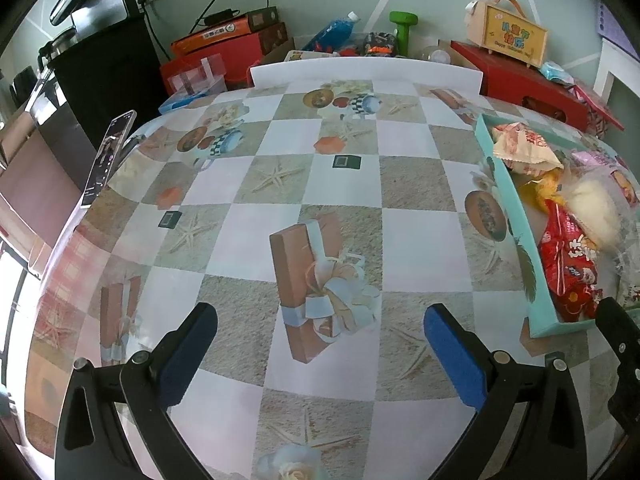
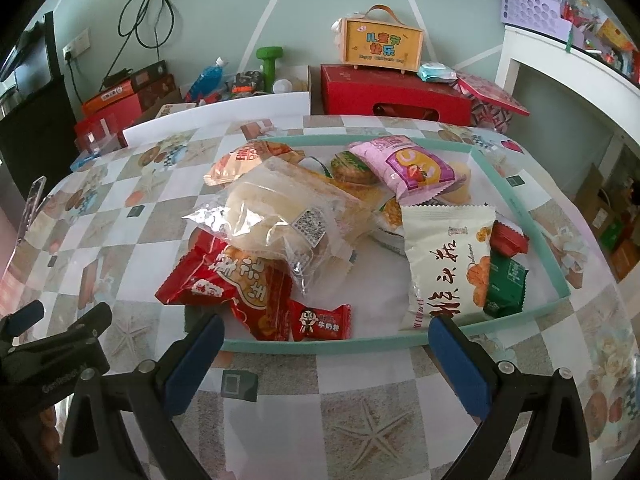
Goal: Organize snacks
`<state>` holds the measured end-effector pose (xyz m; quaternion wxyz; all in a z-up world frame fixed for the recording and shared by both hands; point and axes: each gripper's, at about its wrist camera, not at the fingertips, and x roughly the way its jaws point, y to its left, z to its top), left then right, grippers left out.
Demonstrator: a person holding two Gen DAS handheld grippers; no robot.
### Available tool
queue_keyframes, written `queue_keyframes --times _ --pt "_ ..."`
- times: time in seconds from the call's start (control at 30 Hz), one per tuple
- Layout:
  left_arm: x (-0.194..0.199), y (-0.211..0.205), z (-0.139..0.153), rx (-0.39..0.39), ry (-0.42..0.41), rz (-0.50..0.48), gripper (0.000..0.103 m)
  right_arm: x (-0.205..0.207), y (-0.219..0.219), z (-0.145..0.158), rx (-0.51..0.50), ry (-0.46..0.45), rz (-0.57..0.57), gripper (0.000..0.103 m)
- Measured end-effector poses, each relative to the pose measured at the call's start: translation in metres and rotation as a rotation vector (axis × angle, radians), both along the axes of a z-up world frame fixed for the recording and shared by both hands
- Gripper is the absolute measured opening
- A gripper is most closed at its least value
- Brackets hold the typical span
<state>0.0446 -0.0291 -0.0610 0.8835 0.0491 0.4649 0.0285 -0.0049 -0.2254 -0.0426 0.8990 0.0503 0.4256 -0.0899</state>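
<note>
From my left wrist, my left gripper (image 1: 320, 348) hangs wide open with nothing between its blue pads, above the checkered, gift-printed worktop (image 1: 280, 184). The shallow teal cardboard tray (image 1: 516, 220) of snacks lies at the right edge.

From my right wrist, my right gripper (image 2: 326, 354) is also spread open and empty, just near of that tray's rim (image 2: 320, 346). Inside it, a clear-wrapped pale bun (image 2: 272, 216) rests on a red crinkly packet (image 2: 236, 280); a cream biscuit bag (image 2: 448, 264) lies to the right.

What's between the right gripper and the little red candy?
Only the near wall of the teal tray. In the right wrist view, the small red candy lies just behind it, ahead of the open right gripper.
</note>
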Motion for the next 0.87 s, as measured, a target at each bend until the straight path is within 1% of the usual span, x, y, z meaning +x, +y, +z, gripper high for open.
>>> queue_keyframes --times 0.23,0.43,0.87 --pt "-0.0004 -0.0026 -0.0011 0.016 0.004 -0.009 0.103 0.0007 -0.0015 -0.0019 0.002 0.011 -0.003 0.103" --pt "-0.0012 -0.0053 -0.0015 0.045 -0.001 -0.011 0.103 0.0007 -0.0017 -0.0015 0.004 0.008 -0.005 0.103" --pt "-0.0007 -0.0037 -0.0019 0.040 0.002 -0.007 0.103 0.0007 -0.0019 -0.0025 0.003 0.013 -0.008 0.103"
